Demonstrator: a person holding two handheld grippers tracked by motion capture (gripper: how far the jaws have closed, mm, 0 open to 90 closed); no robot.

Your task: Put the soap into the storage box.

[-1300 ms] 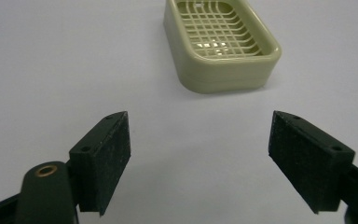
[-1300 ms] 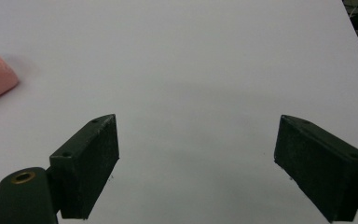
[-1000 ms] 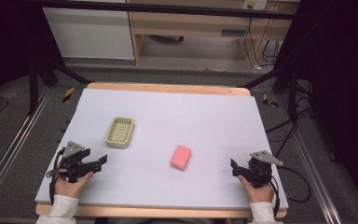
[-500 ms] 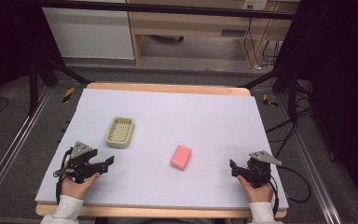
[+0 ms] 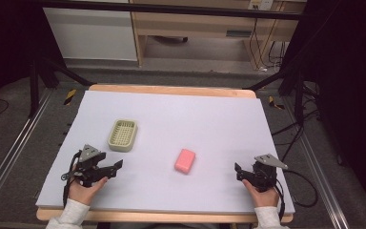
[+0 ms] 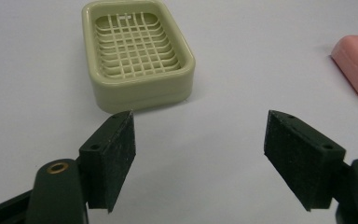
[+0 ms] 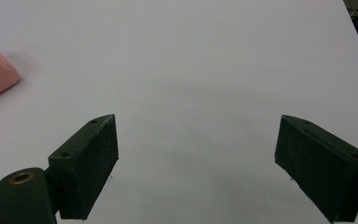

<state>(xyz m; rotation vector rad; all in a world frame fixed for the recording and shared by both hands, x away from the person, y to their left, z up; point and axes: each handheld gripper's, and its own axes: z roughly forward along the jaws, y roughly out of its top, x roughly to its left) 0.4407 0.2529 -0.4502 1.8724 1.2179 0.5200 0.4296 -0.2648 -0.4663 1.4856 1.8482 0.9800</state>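
The left hand-held gripper (image 5: 116,167) sits low over the near left part of the counter (image 5: 219,119), jaws spread wide with nothing between them, touching nothing. In its own view the soap dish (image 6: 137,53) lies just beyond the jaw tips, a little left of the gap. The right hand-held gripper (image 5: 238,171) hovers near the front right edge, jaws likewise wide apart and empty (bare sheet between them in its own view). The pink soap (image 5: 185,160) lies flat between the two grippers, near the middle front of the counter, apart from both and well clear of the dish (image 5: 123,134). The counter is a pale sheet over a wooden top. Beyond it stand a wooden shelf unit (image 5: 195,28) and a grey floor, with dark curtains at both sides. Nothing lies between either gripper and the soap
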